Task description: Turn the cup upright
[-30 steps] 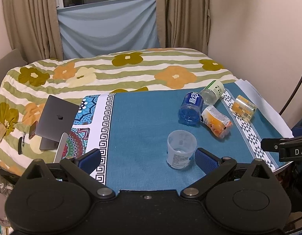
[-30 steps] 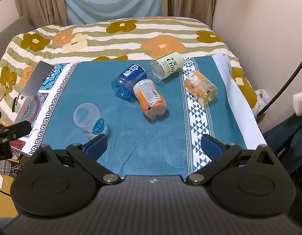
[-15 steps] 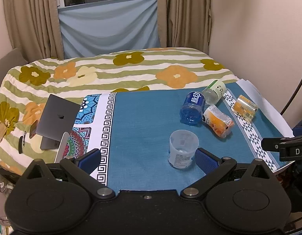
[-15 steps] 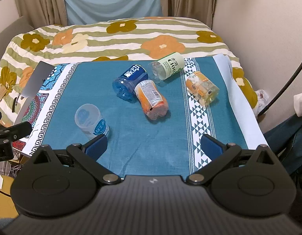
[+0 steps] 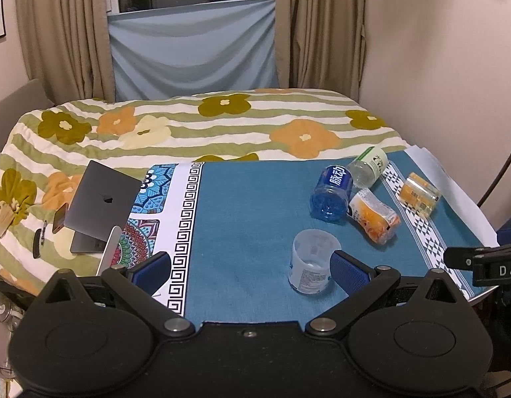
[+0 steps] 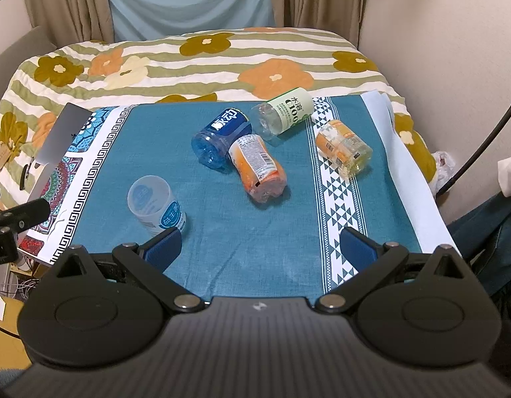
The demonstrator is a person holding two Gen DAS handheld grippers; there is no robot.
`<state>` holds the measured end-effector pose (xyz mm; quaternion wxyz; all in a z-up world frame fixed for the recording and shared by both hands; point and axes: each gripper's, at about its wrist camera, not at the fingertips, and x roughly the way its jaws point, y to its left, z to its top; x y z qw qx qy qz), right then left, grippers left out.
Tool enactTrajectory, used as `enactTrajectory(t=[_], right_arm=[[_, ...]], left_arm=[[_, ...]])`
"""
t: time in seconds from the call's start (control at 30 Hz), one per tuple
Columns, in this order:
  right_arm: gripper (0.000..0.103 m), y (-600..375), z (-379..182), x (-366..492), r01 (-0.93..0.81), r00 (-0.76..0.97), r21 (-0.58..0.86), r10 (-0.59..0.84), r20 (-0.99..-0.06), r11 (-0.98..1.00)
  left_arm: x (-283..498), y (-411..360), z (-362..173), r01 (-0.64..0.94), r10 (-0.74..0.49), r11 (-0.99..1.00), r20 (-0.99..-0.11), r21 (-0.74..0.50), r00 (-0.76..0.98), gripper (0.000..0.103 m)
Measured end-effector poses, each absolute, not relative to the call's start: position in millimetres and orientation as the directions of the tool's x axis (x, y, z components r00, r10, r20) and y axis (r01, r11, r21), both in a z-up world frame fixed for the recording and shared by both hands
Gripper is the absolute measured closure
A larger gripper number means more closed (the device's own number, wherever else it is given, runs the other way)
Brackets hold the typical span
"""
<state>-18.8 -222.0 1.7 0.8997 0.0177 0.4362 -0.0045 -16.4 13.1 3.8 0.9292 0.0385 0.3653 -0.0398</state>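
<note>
A clear plastic cup (image 5: 311,265) with a white and blue label stands upright, mouth up, near the front of the blue tablecloth (image 5: 248,219). It also shows in the right wrist view (image 6: 156,209) at the left. My left gripper (image 5: 250,267) is open and empty; its right fingertip sits just beside the cup. My right gripper (image 6: 260,248) is open and empty, hovering over the cloth's front edge, with its left fingertip just in front of the cup.
Four cut bottle cups lie on their sides further back: a blue one (image 6: 222,139), an orange one (image 6: 258,169), a green-labelled one (image 6: 283,112) and a yellow one (image 6: 343,147). A grey laptop (image 5: 99,202) rests at the left on the flowered quilt (image 5: 222,122).
The left wrist view has pulled back and tilted up slightly, so the cup sits lower and closer to the right fingertip. The cup stays upright. The right gripper has barely moved.
</note>
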Motion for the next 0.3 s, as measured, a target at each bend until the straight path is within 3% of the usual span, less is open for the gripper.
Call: enactTrajectory(t=[0.3], right_arm=[[0.000,-221.7,1.8,-18.7,0.025,0.619,0.028,0.007,-0.785,0.999]], left_arm=[[-17.9,13.1,3.5,0.106,-0.039,0.993,-0.676,0.058,0.736,0.000]])
